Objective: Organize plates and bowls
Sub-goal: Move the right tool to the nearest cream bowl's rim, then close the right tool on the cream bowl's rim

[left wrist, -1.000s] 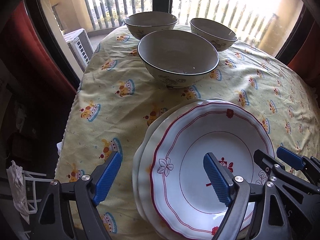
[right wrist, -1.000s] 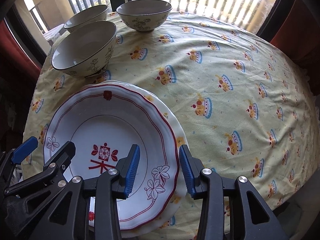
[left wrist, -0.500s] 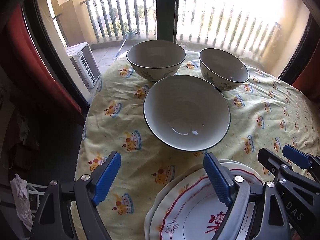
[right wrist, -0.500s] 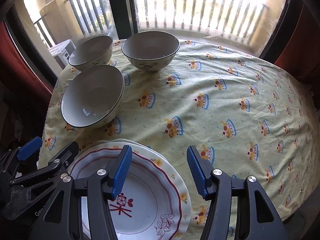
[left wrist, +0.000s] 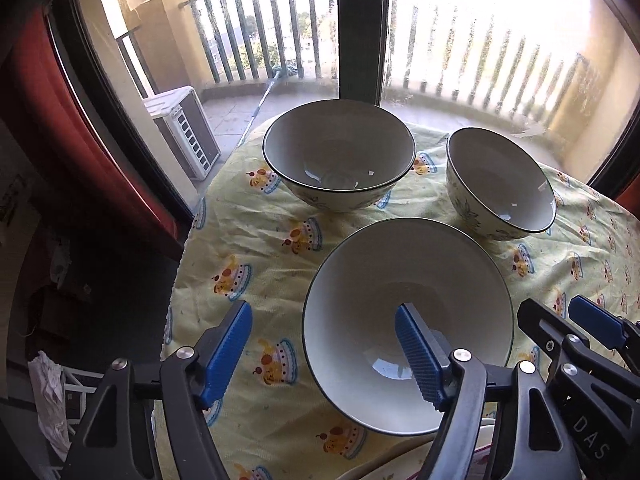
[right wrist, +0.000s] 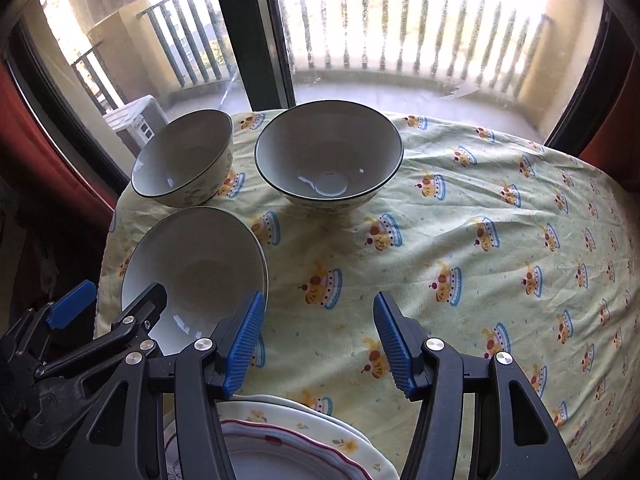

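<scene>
Both tongs stood wide apart, holding nothing. The left tongs (left wrist: 322, 354) straddled the nearest bowl's (left wrist: 372, 280) rim, one pad (left wrist: 416, 354) inside; the plate stack (right wrist: 296, 436) lay under the right tongs (right wrist: 320, 340). A shallow pinch on glazed ceramic could slip and tip it.

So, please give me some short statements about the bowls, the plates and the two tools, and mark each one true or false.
1. Three bowls stand on the tablecloth. True.
2. The nearest bowl holds soup. False: it is empty.
3. The left tool is open. True.
4. The right tool grips a plate. False: it is open and holds nothing.
5. The plates are stacked at the near edge. True.
</scene>
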The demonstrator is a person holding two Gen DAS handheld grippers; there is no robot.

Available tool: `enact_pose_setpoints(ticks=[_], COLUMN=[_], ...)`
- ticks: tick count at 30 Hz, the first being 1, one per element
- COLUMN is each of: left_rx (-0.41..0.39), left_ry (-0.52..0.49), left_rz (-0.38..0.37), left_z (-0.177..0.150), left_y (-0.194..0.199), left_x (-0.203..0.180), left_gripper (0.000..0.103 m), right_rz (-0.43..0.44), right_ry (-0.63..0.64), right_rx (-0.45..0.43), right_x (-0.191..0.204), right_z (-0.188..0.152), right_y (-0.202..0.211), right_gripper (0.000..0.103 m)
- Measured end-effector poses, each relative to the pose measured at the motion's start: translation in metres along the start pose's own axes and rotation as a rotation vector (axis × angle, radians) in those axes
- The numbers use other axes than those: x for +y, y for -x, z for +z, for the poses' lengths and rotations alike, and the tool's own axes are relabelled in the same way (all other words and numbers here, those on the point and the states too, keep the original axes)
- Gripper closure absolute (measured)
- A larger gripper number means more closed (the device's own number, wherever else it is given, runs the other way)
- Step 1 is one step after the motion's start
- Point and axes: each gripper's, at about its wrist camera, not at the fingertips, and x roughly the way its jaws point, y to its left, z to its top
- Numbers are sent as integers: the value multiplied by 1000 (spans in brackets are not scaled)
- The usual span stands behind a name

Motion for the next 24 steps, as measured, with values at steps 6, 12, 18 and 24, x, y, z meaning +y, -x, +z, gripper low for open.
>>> enact_pose_setpoints(ticks=[6,12,18,24], left_rx=[40,36,62,62], left_ry=[14,21,16,10], left_rz=[-4,10,1,-34], left_z=[5,6,7,5], left_y=[-21,-27,-30,-24], left_x=[2,0,2,0], left_gripper=[42,57,71,78], right_rz=[5,46,105,135], right_ry=[12,9,9,7], right_rx=[4,31,67,73], right_x=[7,15,21,20], right_z=[11,15,15,14], right_y=[-20,-36,-43,-38], right_gripper=[44,59,85,91])
